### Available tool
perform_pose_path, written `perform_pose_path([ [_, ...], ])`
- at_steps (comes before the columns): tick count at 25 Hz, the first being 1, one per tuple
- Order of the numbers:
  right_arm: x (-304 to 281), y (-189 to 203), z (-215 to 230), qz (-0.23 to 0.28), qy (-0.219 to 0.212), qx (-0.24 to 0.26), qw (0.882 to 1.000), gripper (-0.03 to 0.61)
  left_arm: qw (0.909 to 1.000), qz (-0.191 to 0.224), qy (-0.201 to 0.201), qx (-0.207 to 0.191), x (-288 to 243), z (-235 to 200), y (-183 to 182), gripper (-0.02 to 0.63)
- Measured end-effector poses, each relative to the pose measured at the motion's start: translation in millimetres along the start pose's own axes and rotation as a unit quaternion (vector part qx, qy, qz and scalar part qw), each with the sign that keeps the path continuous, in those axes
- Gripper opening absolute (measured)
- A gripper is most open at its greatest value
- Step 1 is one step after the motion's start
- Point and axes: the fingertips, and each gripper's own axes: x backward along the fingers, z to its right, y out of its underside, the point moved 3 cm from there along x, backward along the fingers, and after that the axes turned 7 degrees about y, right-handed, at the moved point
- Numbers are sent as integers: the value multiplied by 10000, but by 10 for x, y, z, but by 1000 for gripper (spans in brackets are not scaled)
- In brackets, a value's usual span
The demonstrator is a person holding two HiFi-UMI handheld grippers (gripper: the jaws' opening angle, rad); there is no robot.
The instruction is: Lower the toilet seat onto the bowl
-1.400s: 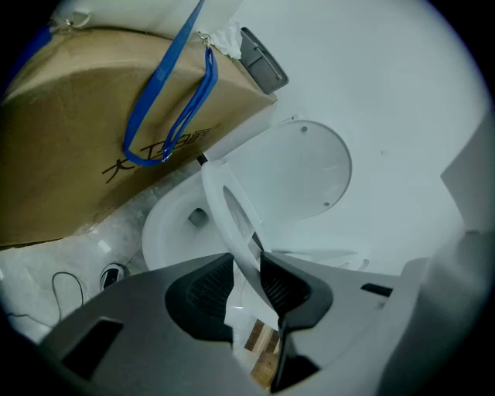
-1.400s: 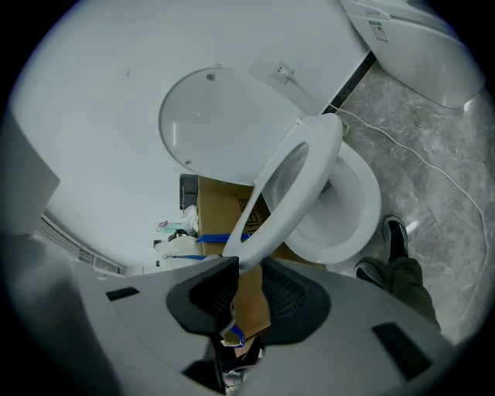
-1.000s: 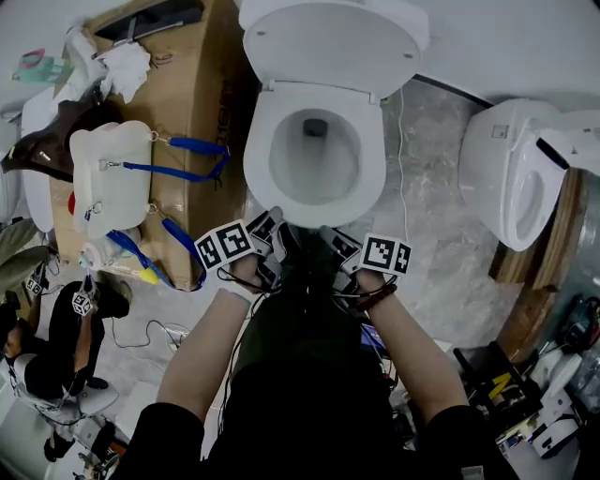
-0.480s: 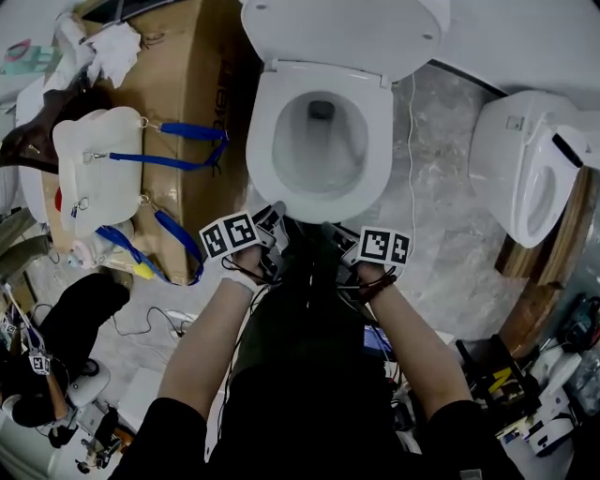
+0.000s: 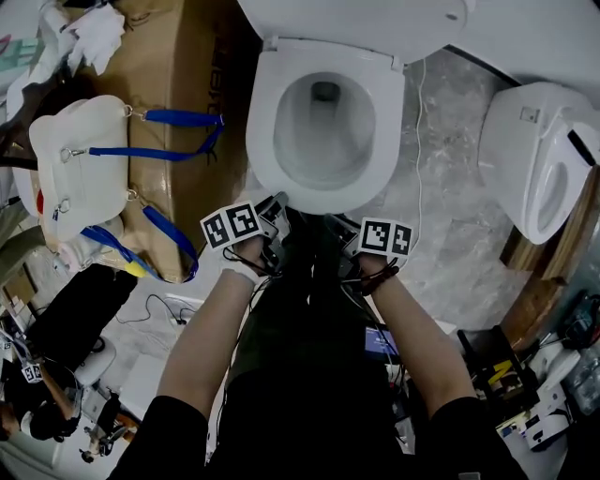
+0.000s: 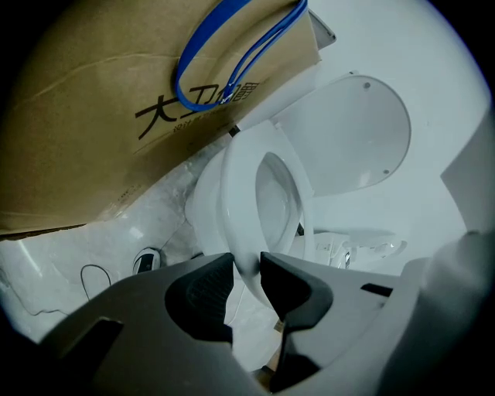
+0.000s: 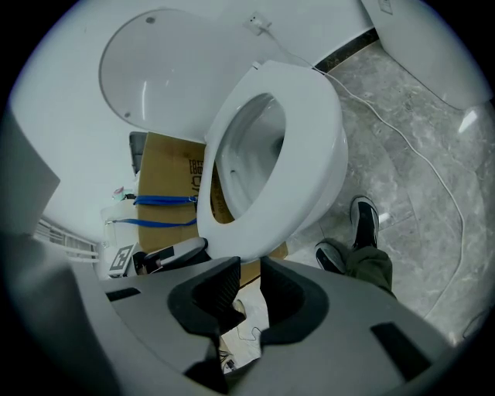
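Observation:
The white toilet has its seat (image 5: 265,122) lying flat on the bowl and its lid (image 5: 356,19) standing up behind. My left gripper (image 5: 275,208) hovers at the bowl's front left rim. Its jaws stand a little apart, and the seat's front edge (image 6: 240,186) shows just beyond the gap of the left gripper (image 6: 247,267). I cannot tell if it touches. The right gripper (image 5: 339,230) sits just before the front rim. The jaws of the right gripper (image 7: 250,271) are closing with nothing between them. The seat (image 7: 309,131) lies above and beyond them.
A brown carton (image 5: 178,75) stands left of the toilet, with a white bag with blue straps (image 5: 75,159) on it. A second toilet (image 5: 534,159) is at the right. A thin cable (image 5: 417,159) runs over the marble floor. My shoes (image 7: 363,220) are close below.
The head view has tipped, so the toilet sits higher in the picture. Both grippers have stayed at the bowl's front rim. The seat lies down throughout.

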Motion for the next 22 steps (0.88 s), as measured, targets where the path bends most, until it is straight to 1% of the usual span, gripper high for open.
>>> perform_pose_path([
  [13,-376,-40,320,-228,412,14,9989,91,9992,-280,-266,-77,-308,-354,4,117],
  [22,-539,-69,448,-347,616,61,9975,74,9987,-303,-401,-21,-446,-508,-5,117],
])
